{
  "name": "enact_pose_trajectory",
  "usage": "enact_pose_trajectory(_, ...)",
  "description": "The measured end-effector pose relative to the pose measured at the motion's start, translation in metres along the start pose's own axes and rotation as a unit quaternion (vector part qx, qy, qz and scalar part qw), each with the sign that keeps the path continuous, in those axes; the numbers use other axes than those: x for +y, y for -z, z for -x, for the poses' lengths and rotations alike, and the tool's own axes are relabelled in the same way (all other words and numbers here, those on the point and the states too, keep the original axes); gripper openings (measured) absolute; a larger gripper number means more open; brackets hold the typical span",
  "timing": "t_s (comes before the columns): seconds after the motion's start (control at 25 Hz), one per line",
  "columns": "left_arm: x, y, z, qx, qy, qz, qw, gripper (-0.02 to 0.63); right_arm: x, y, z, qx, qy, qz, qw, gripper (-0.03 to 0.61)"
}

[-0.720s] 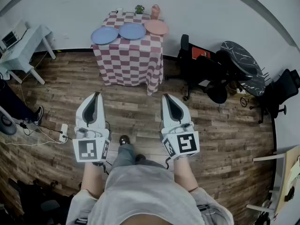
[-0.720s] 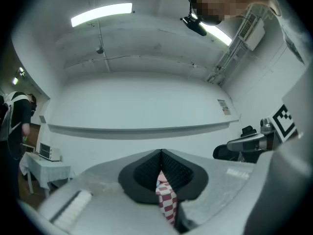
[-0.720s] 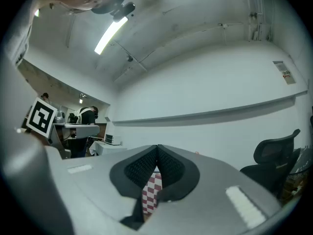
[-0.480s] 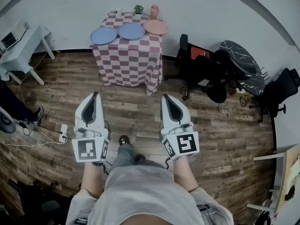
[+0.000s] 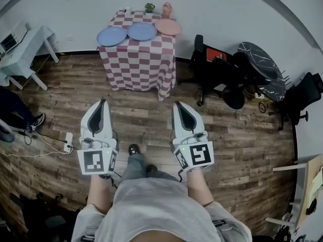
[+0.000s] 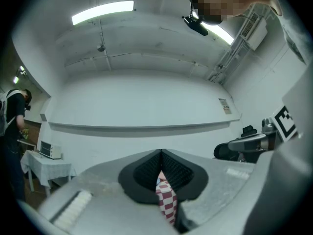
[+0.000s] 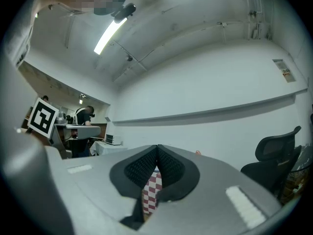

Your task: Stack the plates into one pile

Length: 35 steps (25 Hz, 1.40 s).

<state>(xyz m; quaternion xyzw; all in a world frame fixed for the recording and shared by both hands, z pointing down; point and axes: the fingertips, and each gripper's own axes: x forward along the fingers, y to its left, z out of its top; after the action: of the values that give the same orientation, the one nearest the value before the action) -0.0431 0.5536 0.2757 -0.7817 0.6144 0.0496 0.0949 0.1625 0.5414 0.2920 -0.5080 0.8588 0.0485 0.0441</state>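
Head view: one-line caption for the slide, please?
Left gripper and right gripper, both shut and empty, face a checkered table bearing two blue plates and a pink plate, unstacked.

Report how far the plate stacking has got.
Done: nothing. The left blue round plate, the middle blue round plate and the pink round plate lie side by side, unstacked, on the red-and-white checked table. In hand: nothing; left gripper and right gripper are shut, empty, short of the table. Left: all the stacking.
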Motion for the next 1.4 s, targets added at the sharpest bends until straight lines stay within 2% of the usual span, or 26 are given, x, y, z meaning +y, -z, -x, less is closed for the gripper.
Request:
enact_pose_trajectory(0.24, 0.003, 0.009, -0.017, 0.002, 0.016, 0.01, 0.9998, 0.006, -0.002, 0.004, -0.015, 0.0, -0.002, 0.006, 1.0, 0.002)
enact_pose_trajectory(0.44, 0.02, 0.009, -0.046, -0.005, 0.01, 0.011, 0.9999, 0.006, -0.015, 0.003, -0.044, 0.002, 0.011, 0.006, 1.0, 0.002)
enact_pose_trajectory(0.6, 0.041, 0.011, -0.072, -0.008, 0.006, 0.015, 0.9998, 0.006, -0.023, 0.002, -0.075, -0.001, 0.018, 0.006, 1.0, 0.002)
enact_pose_trajectory(0.76, 0.058, 0.014, -0.102, -0.001, 0.021, 0.021, 0.9996, 0.006, -0.028, 0.0, -0.113, -0.006, 0.017, 0.008, 1.0, 0.002)
enact_pose_trajectory(0.92, 0.076, 0.011, -0.128, -0.012, 0.025, 0.007, 0.9996, 0.006, -0.028, -0.001, -0.15, -0.012, 0.014, 0.012, 1.0, 0.002)
enact_pose_trajectory(1.12, 0.108, 0.012, -0.151, -0.028, 0.029, 0.041, 0.9983, 0.005, -0.022, 0.004, -0.189, -0.012, 0.016, 0.012, 1.0, 0.002)
enact_pose_trajectory(1.2, 0.121, 0.013, -0.158, -0.032, 0.024, 0.033, 0.9986, 0.006, -0.02, 0.006, -0.202, -0.014, 0.018, 0.01, 1.0, 0.002)
enact_pose_trajectory(1.4, 0.143, 0.026, -0.169, -0.011, 0.017, 0.0, 0.9998, 0.006, -0.008, 0.012, -0.224, -0.014, 0.017, -0.001, 1.0, 0.002)
